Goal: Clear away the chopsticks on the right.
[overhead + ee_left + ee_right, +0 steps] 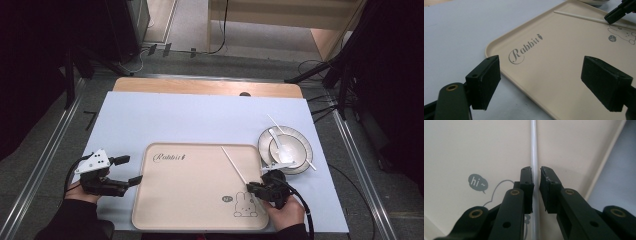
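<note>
On the beige tray (200, 210), my right gripper (536, 182) is clamped on one white chopstick (234, 165); its mate (276, 123) waits on the plates (300, 150), left gripper (127, 170) spread wide.

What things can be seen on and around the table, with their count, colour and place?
tray: one, beige, with the word Rabbit and a rabbit drawing, at the near middle of the table.
chopstick on tray: one, white, lying slantwise on the right part of the tray, between the jaws of the right gripper.
plates: two, white with a dark rim, the small one on the large one, right of the tray.
spoon: one, white, lying in the top plate.
chopstick on plates: one, white, lying across the plates.
table cover: one, pale blue, over the wooden table.
left gripper: one, black, wide open at the tray's left edge.
right gripper: one, black, nearly closed around the chopstick.
</note>
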The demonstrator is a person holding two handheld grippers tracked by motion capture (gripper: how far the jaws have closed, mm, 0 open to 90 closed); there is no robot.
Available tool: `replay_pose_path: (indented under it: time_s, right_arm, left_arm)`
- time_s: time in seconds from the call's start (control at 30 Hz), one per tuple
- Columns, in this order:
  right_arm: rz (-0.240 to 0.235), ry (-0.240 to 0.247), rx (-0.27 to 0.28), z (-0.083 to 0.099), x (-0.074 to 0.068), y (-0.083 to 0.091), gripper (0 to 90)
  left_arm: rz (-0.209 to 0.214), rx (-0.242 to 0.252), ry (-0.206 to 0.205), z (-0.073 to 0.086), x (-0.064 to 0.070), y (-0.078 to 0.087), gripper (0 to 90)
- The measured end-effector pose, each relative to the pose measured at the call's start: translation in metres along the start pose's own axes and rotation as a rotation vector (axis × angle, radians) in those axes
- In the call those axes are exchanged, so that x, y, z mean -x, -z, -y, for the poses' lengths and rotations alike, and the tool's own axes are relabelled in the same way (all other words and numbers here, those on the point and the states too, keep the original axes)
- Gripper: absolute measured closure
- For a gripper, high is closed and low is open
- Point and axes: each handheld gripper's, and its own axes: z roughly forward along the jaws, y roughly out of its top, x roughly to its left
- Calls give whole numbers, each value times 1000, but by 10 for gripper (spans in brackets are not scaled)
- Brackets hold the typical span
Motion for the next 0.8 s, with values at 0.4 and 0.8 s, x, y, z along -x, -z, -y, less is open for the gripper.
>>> replay_pose_path:
  time_s: [0.4,0.8]
  right_arm:
    - [-76,50,38,-6,6,12,576]
    - [-154,165,142,-23,18,43,383]
  left_arm:
    - [1,-5,1,1,0,-1,164]
    - [-1,-3,6,1,-1,-1,164]
